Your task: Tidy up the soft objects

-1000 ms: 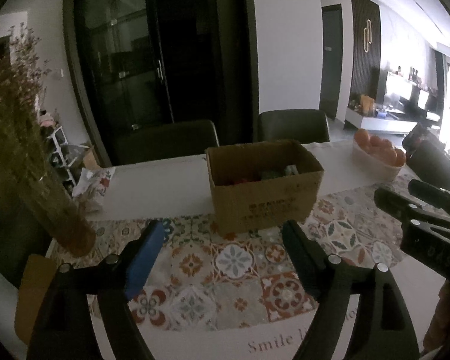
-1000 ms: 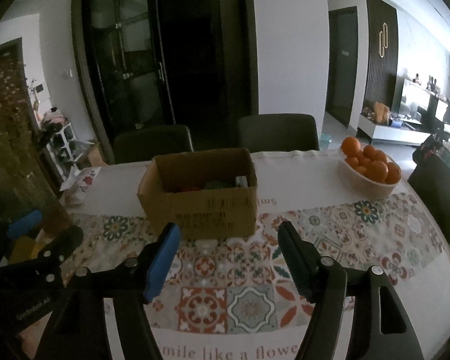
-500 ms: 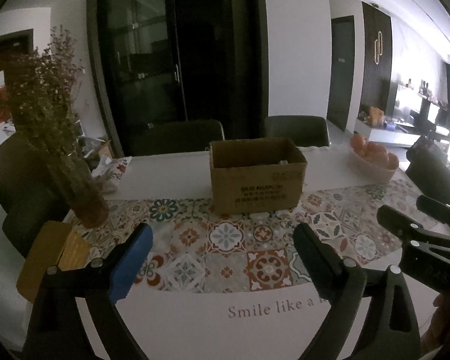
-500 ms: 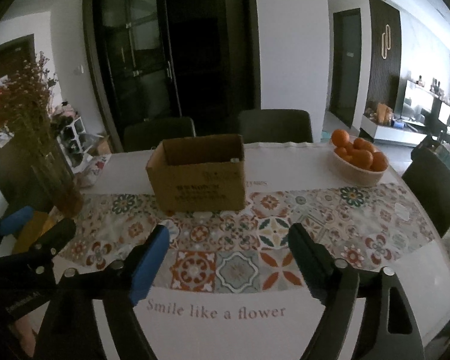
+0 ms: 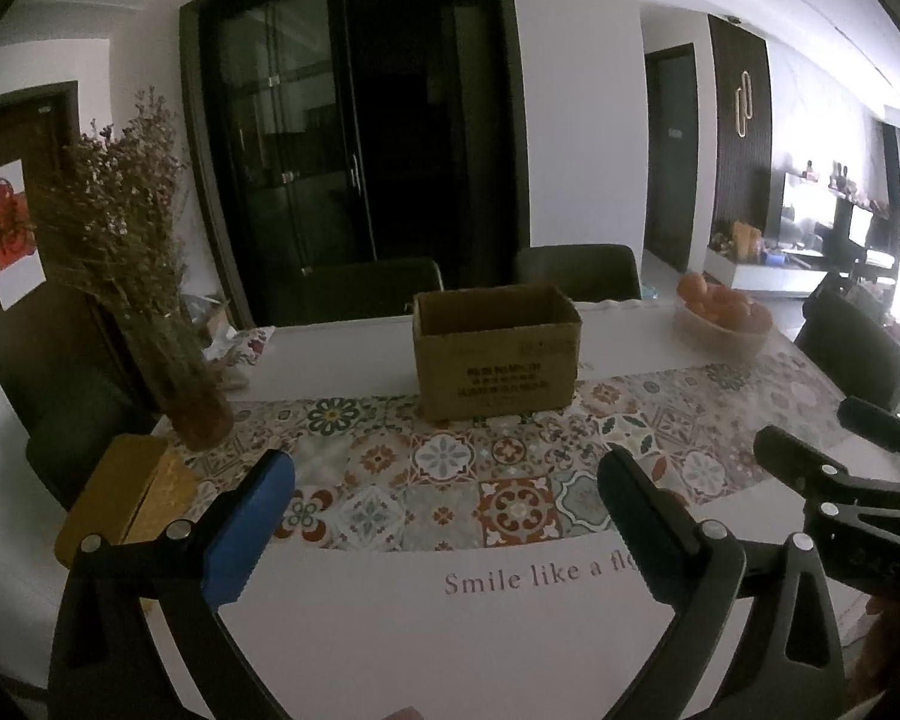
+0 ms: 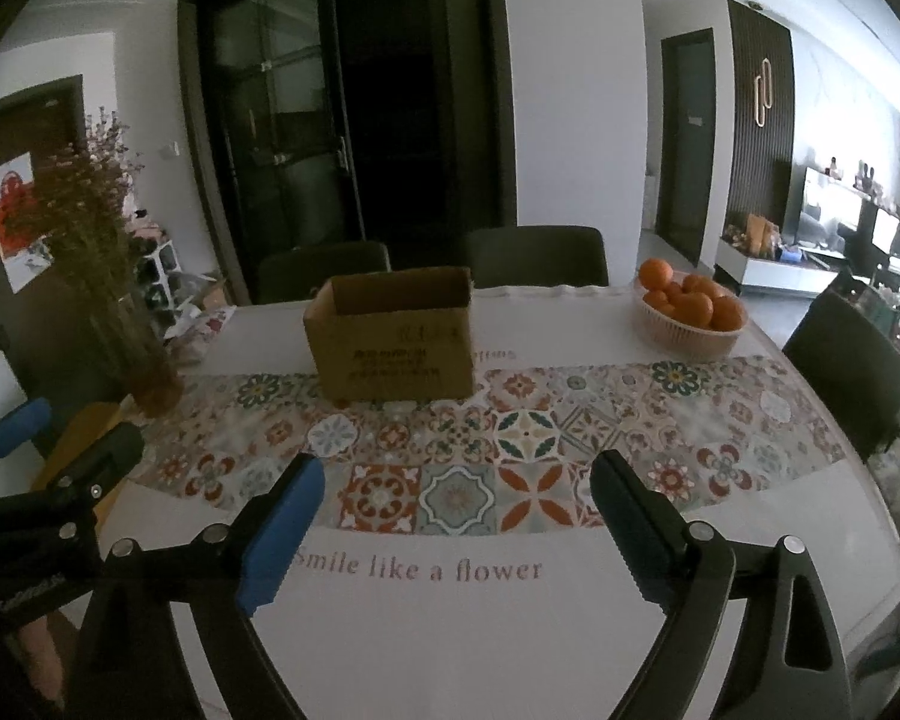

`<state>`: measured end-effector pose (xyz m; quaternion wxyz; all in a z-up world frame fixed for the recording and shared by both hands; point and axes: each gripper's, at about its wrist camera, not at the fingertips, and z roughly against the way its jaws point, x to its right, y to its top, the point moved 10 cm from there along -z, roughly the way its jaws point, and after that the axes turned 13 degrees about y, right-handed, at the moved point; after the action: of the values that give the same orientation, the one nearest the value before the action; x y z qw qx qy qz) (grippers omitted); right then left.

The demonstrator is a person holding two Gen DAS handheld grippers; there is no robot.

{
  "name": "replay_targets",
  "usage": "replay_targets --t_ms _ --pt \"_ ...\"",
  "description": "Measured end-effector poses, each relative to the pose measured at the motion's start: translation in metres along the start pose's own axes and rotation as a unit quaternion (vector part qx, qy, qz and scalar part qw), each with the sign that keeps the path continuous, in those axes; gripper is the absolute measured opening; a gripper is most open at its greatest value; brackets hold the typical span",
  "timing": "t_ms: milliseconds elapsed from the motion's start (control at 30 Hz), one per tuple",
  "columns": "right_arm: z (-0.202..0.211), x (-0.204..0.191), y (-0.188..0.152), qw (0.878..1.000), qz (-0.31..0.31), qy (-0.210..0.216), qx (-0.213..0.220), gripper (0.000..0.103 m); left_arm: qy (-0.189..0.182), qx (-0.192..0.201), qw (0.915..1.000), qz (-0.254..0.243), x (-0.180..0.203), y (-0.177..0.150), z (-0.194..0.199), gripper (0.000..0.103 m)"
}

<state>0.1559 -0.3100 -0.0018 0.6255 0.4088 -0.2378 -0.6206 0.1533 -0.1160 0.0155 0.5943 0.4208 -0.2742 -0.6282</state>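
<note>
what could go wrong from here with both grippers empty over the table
1. The tall vase of dried flowers stands near the table edge beside the left gripper, whose jaws are opening with nothing between them; a sideways sweep could tip it.
2. The right gripper, also opening and empty, sits close to the left one; they could collide.
3. The cardboard box hides its contents from here.

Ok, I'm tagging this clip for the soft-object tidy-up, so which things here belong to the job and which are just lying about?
Belongs to the job:
- cardboard box, open-topped, on the patterned runner
- left gripper and right gripper, both opening, nothing between the fingers

Just lying about:
- basket of oranges
- vase of dried flowers
- yellow box at the table edge
- chairs
</note>
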Motion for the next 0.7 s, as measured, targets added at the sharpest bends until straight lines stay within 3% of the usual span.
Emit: replay_targets --t_ms 700 --pt "0.039 -0.004 -0.029 1.000 -0.008 0.005 0.010 0.092 0.003 0.006 1.0000 -0.005 -0.002 -0.019 0.030 0.103"
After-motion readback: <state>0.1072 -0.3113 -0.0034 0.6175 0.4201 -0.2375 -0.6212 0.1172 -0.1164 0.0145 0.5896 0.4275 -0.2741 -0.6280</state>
